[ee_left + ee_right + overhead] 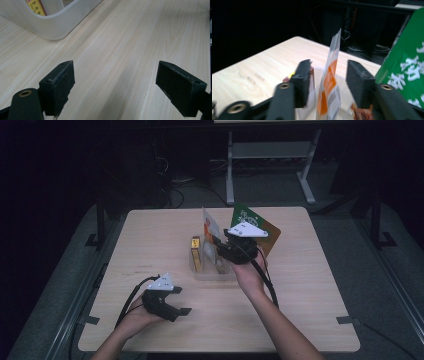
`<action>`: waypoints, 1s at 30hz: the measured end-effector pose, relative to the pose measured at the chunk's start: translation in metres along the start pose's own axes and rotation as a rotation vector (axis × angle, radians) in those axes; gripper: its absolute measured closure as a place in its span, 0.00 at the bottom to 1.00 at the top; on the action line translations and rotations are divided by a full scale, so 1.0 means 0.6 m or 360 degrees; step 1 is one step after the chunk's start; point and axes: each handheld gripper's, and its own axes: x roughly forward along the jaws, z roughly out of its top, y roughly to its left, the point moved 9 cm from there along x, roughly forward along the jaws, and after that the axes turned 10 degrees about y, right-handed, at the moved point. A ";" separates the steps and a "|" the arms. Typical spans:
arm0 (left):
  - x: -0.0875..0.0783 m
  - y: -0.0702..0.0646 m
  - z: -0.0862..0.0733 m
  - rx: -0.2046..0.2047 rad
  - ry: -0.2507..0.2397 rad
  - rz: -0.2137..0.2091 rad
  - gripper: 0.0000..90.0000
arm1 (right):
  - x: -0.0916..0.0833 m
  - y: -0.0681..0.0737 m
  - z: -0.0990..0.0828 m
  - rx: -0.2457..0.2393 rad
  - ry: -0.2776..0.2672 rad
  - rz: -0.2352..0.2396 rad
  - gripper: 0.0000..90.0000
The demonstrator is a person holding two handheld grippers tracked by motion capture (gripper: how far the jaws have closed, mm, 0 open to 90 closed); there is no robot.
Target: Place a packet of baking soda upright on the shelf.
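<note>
Table point(150, 235) bears one clear tub point(212, 274) mid-surface. One green bag point(247, 220) stands behind. One orange-white packet point(329, 82) stands upright, long axis vertical, between the spread right gripper point(328, 80) jaws, untouched. Left gripper point(115, 85) hovers spread, empty.

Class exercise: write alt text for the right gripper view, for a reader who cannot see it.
The right claw stands open around an upright white-and-orange packet, its black jaws on either side with gaps showing. A green packet with white characters stands at right, the pale wooden table behind.
</note>
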 end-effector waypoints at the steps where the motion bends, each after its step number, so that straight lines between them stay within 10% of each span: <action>1: 0.000 0.001 0.000 0.0002 0.0003 0.0000 0.16 | -0.003 -0.002 -0.005 -0.0011 0.0012 0.0019 0.49; 30: 0.009 -0.011 -0.004 0.0069 0.0035 -0.0018 0.16 | -0.074 -0.021 -0.202 -0.0260 0.0382 0.0420 0.32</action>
